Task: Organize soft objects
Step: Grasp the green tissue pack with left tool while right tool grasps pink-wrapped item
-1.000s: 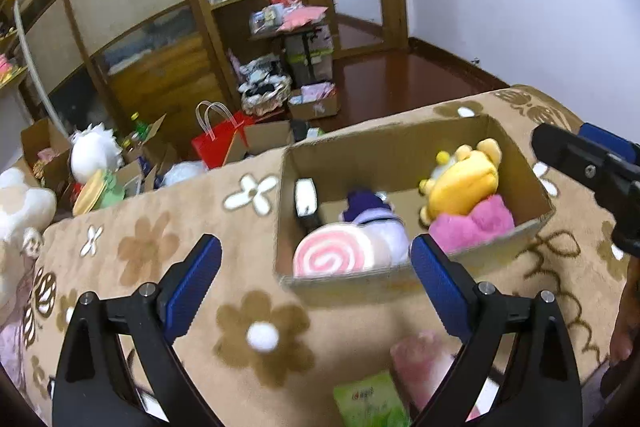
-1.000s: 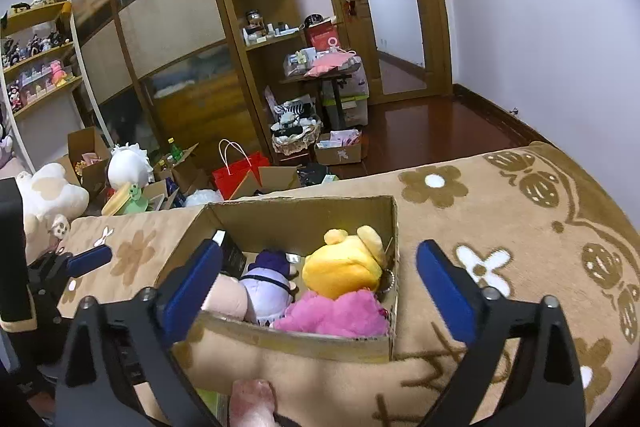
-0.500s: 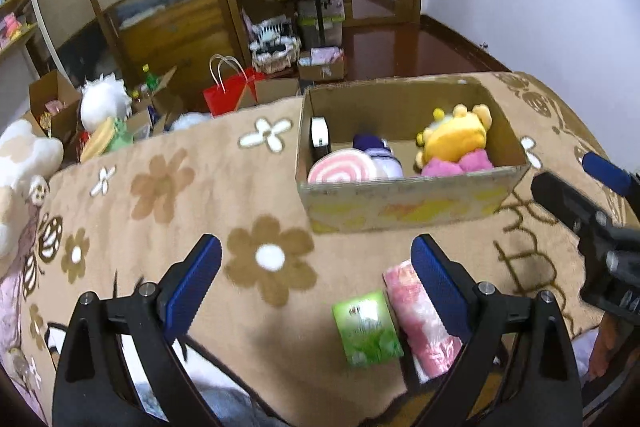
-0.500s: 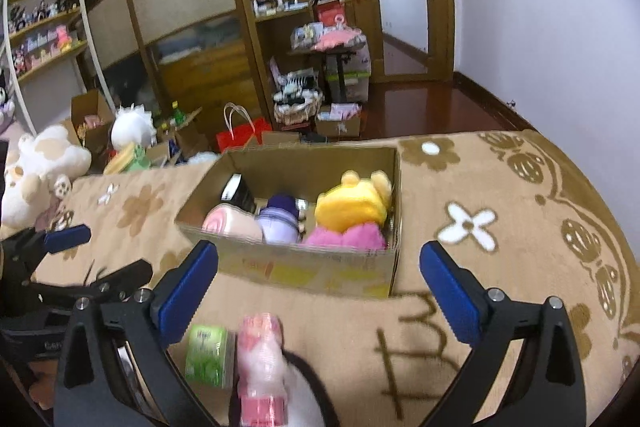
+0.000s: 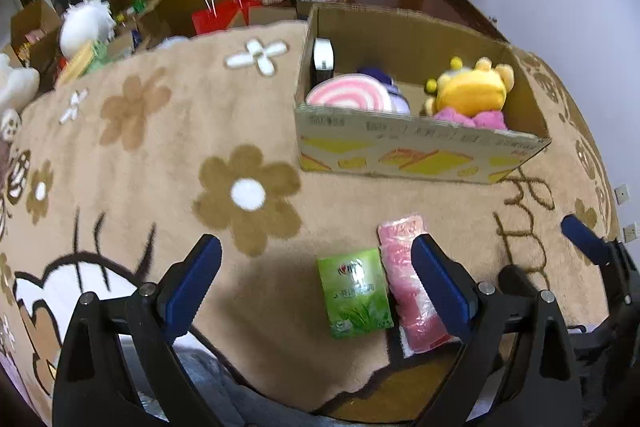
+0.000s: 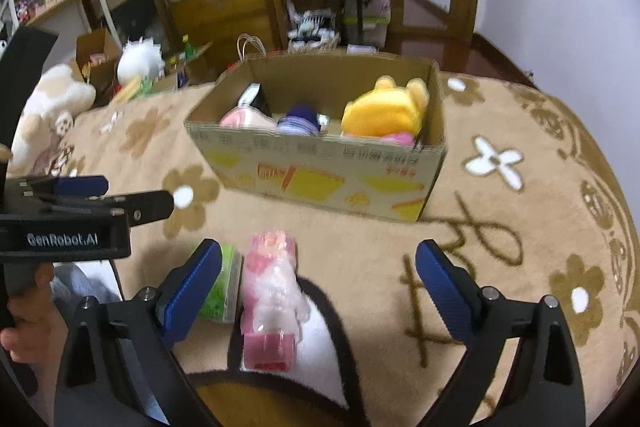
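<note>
Both grippers, left (image 5: pixel 316 277) and right (image 6: pixel 318 277), gape empty; at lower centre, green pack (image 5: pixel 354 293) touches pink pack (image 6: pixel 272 291), risking a double grab.

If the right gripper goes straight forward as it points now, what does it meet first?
Probably the pink pack lying on the blanket between the open fingers of the right gripper; the box lies farther. Depth is uncertain.

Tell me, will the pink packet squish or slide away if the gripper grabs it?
The pink packet looks like a soft tissue pack in shiny, crinkled plastic wrap, so it would probably squash between the pads and might feel slippery. It lies flat on the fuzzy blanket beside the green packet, so it likely won't roll. It is probably light for its size.
</note>
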